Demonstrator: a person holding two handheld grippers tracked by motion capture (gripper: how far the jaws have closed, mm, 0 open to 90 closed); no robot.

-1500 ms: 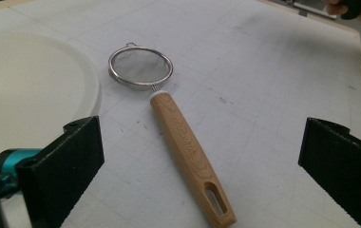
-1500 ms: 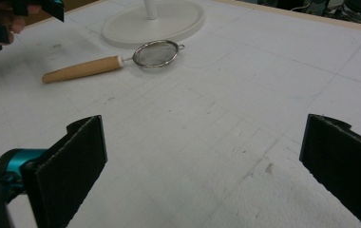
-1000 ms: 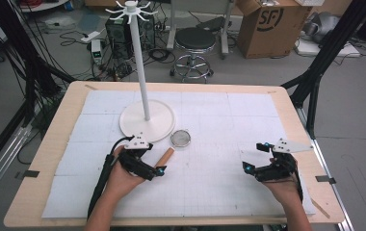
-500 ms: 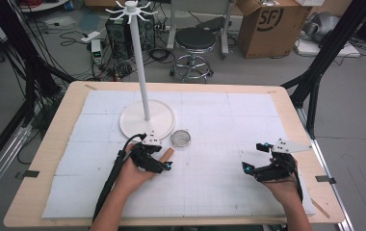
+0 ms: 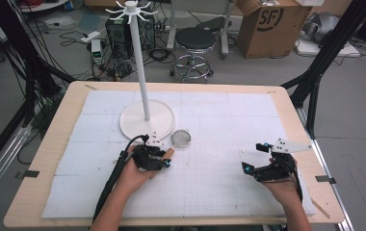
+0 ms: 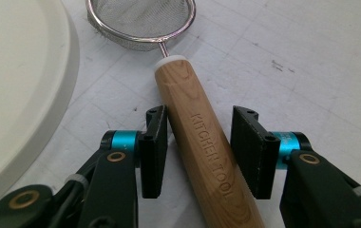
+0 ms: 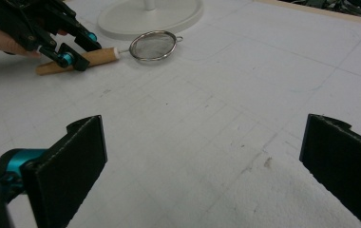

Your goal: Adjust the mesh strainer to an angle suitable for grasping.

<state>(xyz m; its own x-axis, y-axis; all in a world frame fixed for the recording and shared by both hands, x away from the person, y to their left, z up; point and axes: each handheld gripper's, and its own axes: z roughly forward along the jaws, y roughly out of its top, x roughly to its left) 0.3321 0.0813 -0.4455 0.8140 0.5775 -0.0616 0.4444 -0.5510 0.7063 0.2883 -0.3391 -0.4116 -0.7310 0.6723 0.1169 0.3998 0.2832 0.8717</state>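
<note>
Left gripper view: left gripper (image 6: 197,152) fingers spread astride tea strainer (image 6: 143,21) wooden handle (image 6: 202,142), touching one; off-centre closing risks rolling. Right gripper (image 5: 267,166) fingers spread, empty.

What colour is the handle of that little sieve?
Light brown wood grain with a white collar; the sieve handle shows best in the left gripper view.

— Which inscription appears on the light wooden handle of the small metal mesh strainer (image 6: 207,156)?
— "KITCHEN TOOL", engraved lengthwise along it.
— And on the brown cardboard box (image 5: 272,24) standing on the floor beyond the table?
— Large dark letters "SF" inside a bracket-like curve.
</note>
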